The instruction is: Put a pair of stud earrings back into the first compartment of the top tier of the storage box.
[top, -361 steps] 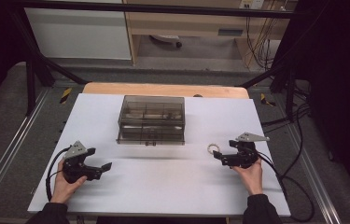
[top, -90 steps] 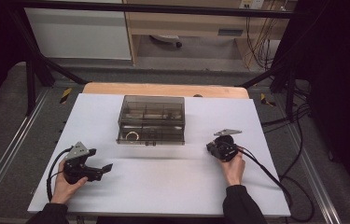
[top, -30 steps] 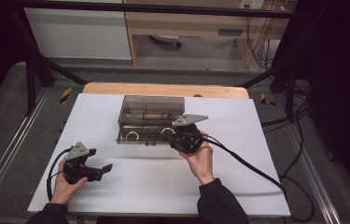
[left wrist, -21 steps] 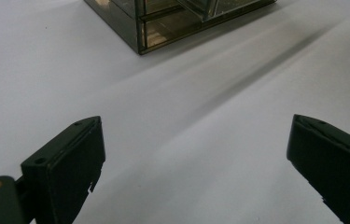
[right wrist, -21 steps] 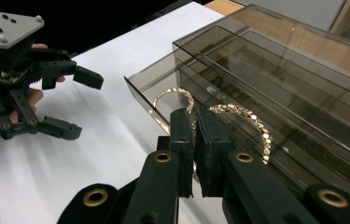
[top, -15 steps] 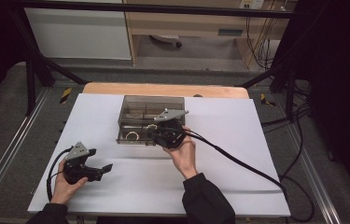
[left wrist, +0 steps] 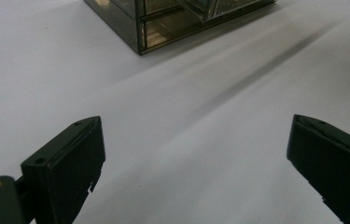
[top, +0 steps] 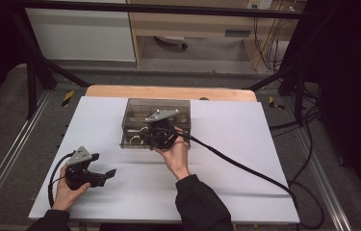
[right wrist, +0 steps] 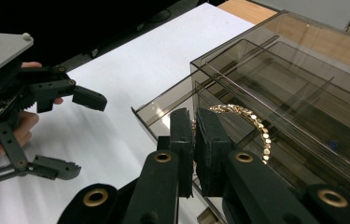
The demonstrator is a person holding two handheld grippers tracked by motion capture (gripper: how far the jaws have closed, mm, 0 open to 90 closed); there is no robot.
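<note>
A smoky see-through drawer box (top: 168, 107) stands mid-table; its corner (left wrist: 163, 28) shows in the left gripper view. A gold bracelet (right wrist: 253, 122) lies in a drawer that sticks out a little at the box's front left (top: 135, 140). My right gripper (top: 146, 138) is at the front of the box, jaws shut (right wrist: 193, 116), tips just before the bracelet and the drawer's front edge; I see nothing pinched between them. My left gripper (top: 104, 164) rests at the front left of the table, open (left wrist: 196, 140), with only bare table between its jaws; it also appears in the right gripper view (right wrist: 77, 135).
The white table top (top: 245, 159) spreads around the box, with a wooden strip (top: 168, 92) along its far edge. The right gripper's black cable (top: 245, 168) runs across the table to the right front. Dark frame bars and floor surround the table.
The right hand has moved left along the box front, from near its right end to its middle, jaws staying shut. The left hand and gripper have not moved.
</note>
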